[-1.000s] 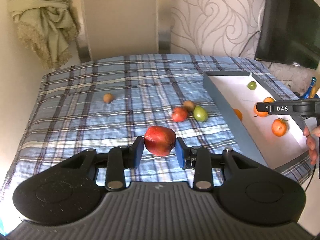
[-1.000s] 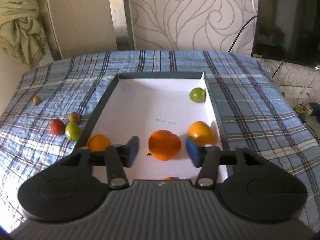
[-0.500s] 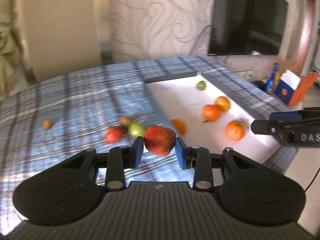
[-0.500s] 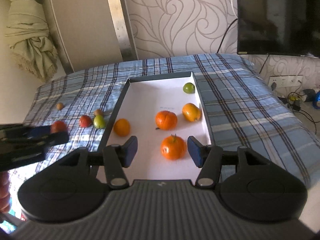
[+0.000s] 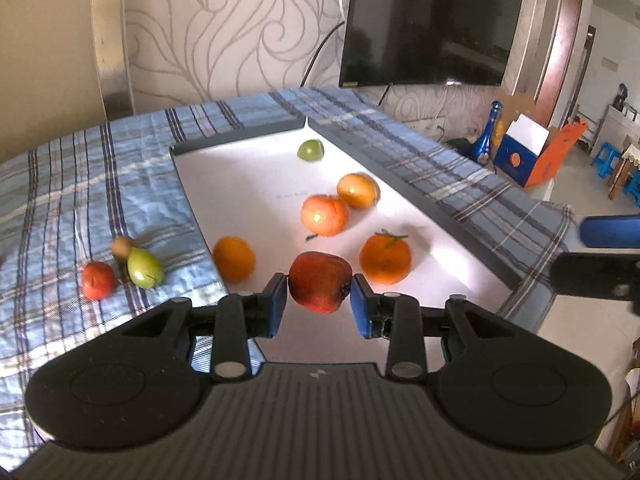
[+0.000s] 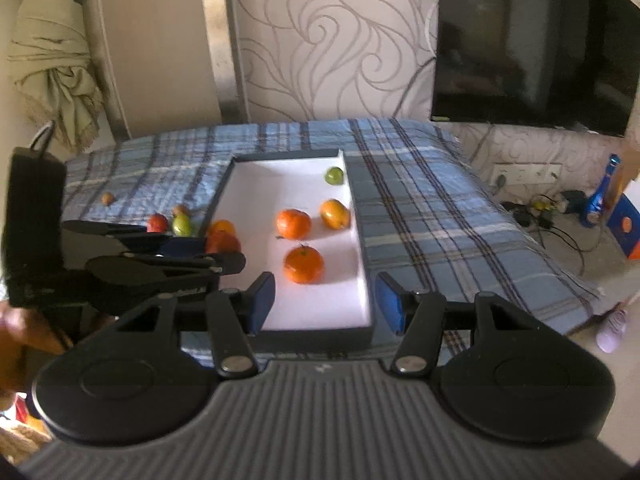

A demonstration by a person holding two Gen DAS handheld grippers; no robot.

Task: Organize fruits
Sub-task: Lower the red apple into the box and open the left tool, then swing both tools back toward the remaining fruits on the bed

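A black flat television (image 5: 430, 20) hangs on swirl-patterned beige wallpaper (image 5: 232, 28). A knotted pale green curtain (image 6: 52, 60) hangs left.

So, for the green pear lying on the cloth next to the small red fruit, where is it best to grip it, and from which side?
Grip the green pear across its wide lower body, coming from above. It lies tilted, its narrow end toward a brown fruit, with the red fruit close beside it, so the fingers fit best on its free sides.

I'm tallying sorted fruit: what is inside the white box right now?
Inside the box: one green fruit and four orange ones, one half hidden behind the left tool. The red apple it grips hangs above.
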